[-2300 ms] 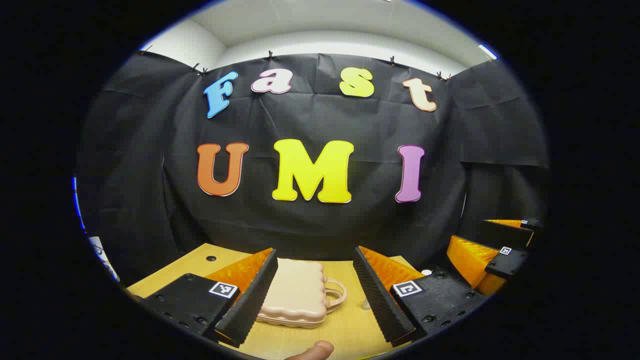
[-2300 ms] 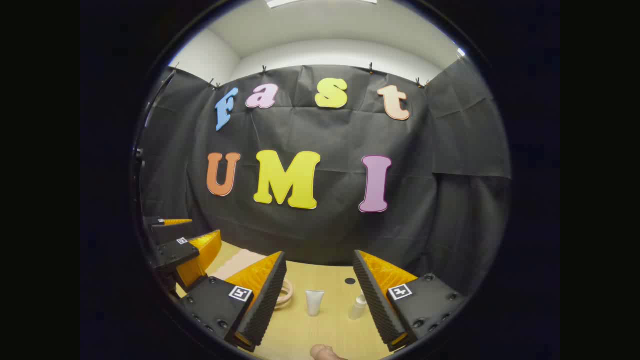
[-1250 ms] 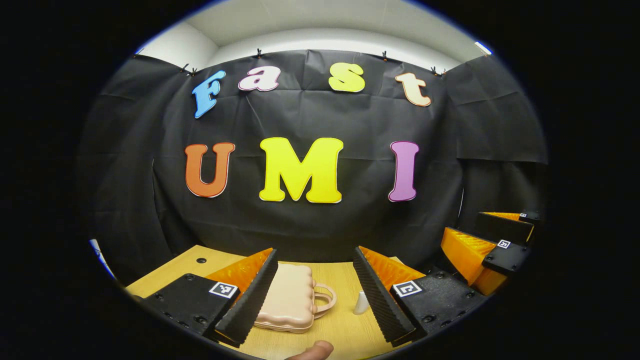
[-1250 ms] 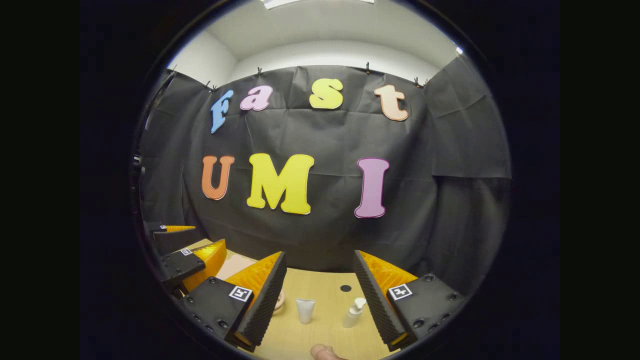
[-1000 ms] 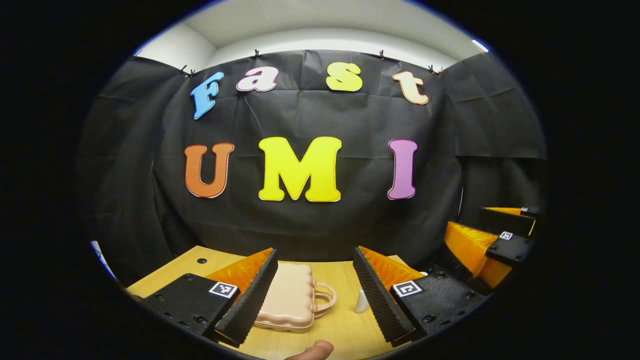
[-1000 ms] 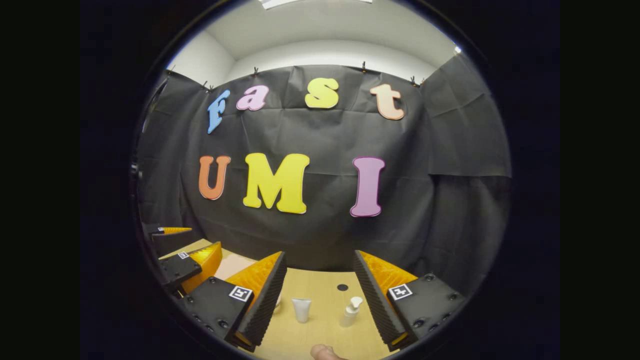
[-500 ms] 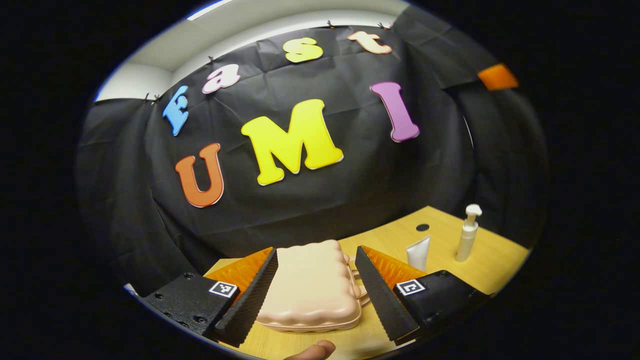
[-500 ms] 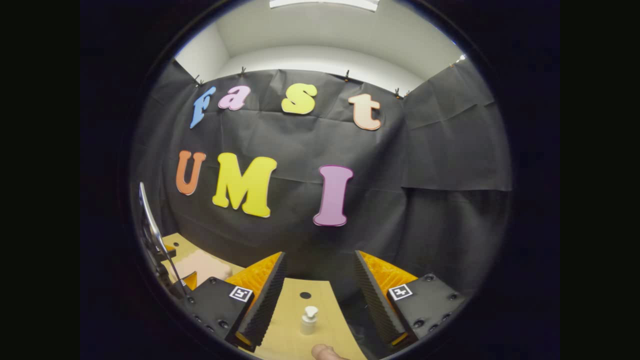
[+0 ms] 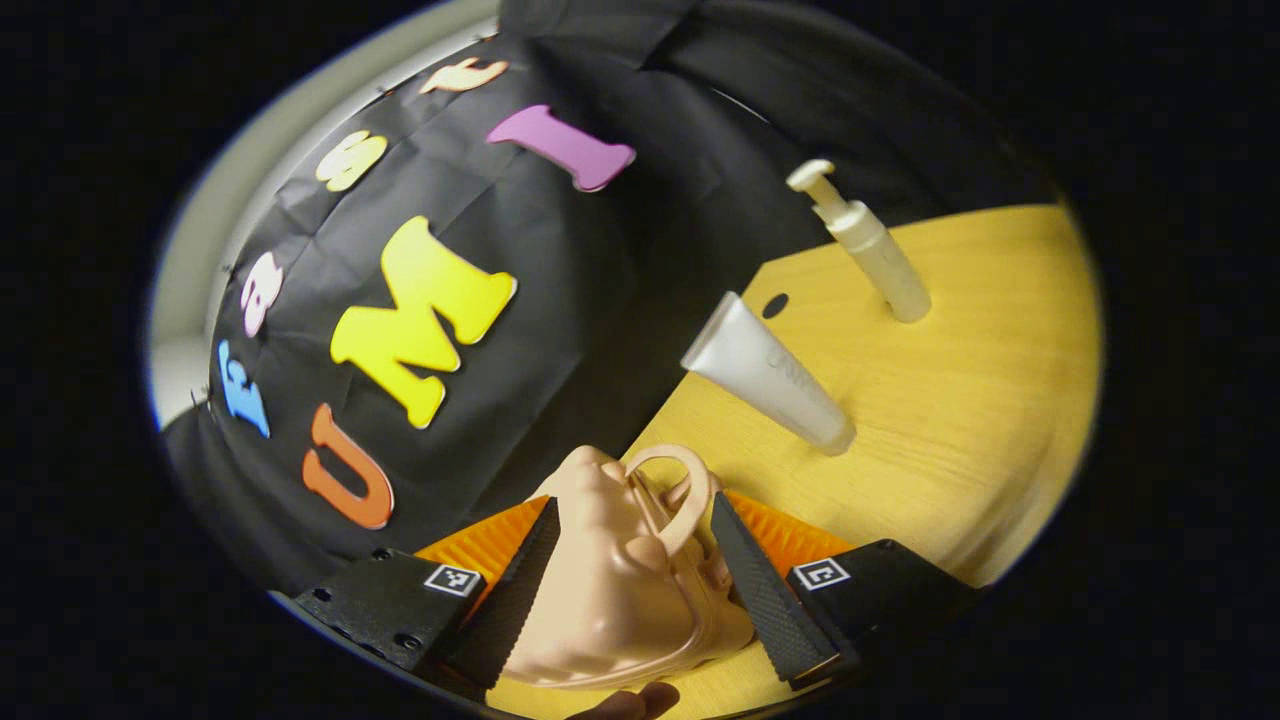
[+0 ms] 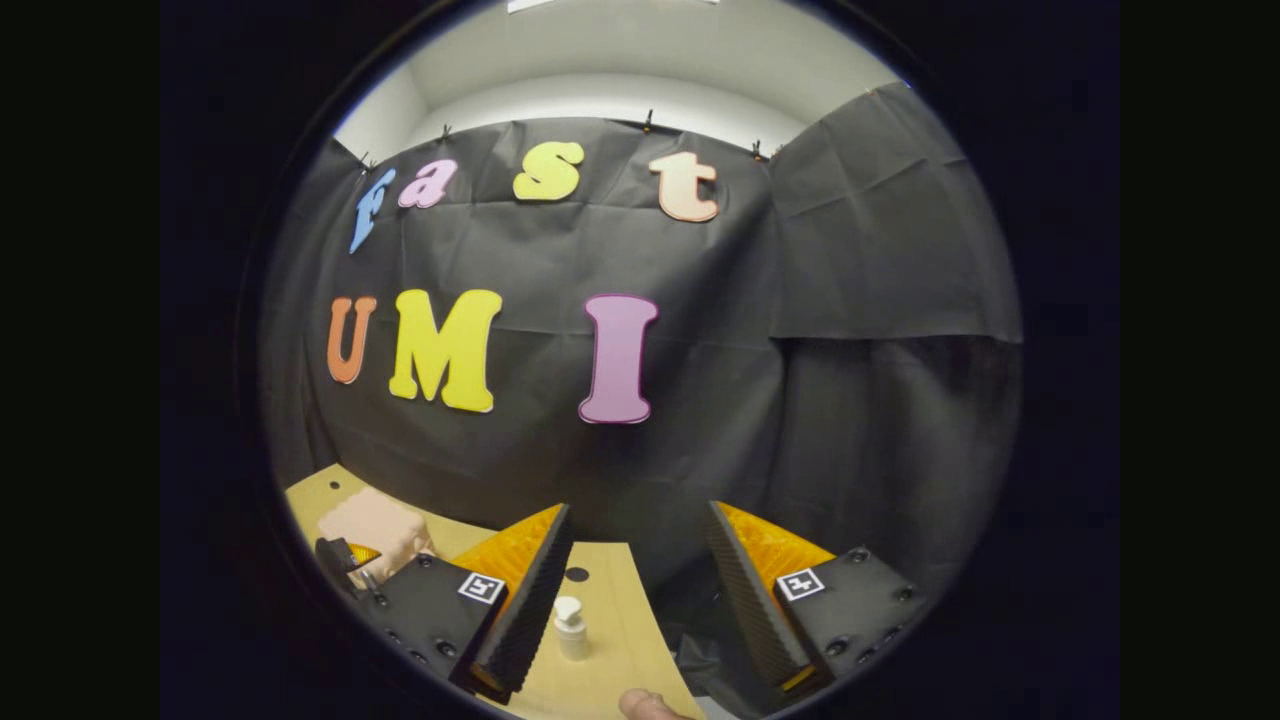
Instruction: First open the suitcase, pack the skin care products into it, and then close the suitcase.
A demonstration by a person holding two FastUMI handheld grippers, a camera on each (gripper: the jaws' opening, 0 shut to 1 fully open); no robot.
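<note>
left gripper (image 9: 630, 570): black screwed mounts | square coded tags | ribbed, seemingly rubber pads (image 9: 520, 590)

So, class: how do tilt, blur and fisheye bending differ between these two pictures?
Left gripper view: strongly rolled, the table slanting, the pump bottle and tube leaning, the suitcase soft. Right gripper view: level and sharper, walls bowed at the rim, the bottle upright.

Bench (image 9: 960, 400): light wood-grain top with a small dark round hole (image 9: 774, 305) near the back edge, against the black cloth wall.

On it:
- suitcase (image 9: 610, 600), pale pink, ribbed shell, loop handle, closed;
- tube (image 9: 768, 374), white, standing on its cap, near the suitcase handle;
- pump bottle (image 9: 872, 248), cream, upright, beyond the tube and apart from it; it stands near the hole in the right gripper view.
</note>
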